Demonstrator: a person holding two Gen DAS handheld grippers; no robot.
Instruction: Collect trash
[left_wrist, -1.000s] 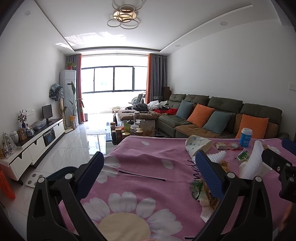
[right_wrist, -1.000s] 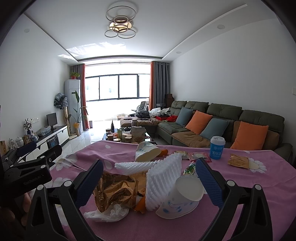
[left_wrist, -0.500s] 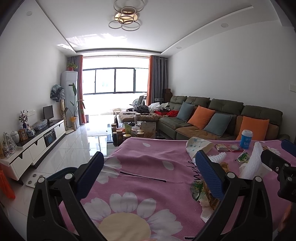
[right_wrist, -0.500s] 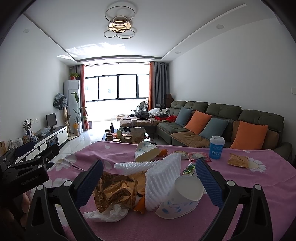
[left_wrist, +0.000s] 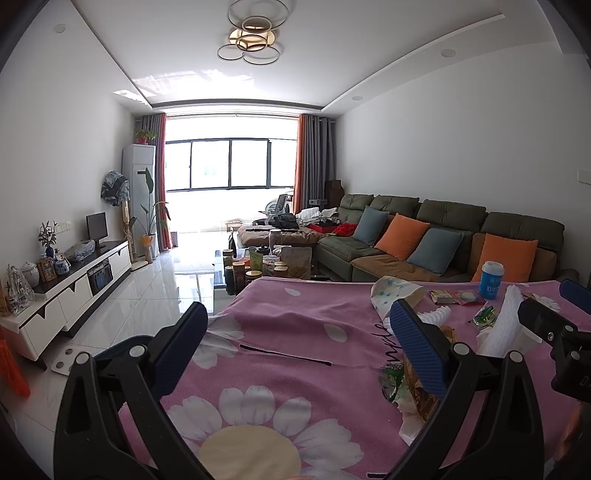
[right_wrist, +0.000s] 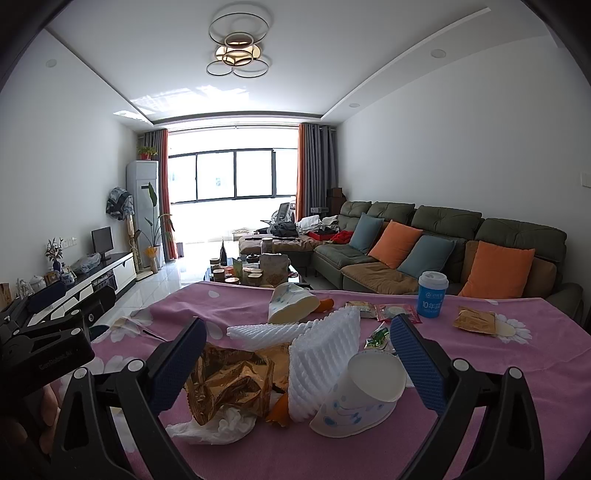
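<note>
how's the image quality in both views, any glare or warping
Left wrist view: the window is blown out white, walls and ceiling bow with fisheye warp, corners vignette black. Right wrist view: same backlit window glare, yet the gold wrapper and paper cup stay sharp.

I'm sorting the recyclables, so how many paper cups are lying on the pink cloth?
3: a tipped white cup nearest the right gripper, another on its side farther back, and a blue lidded cup upright near the sofa. Others may hide under the pile.
</note>
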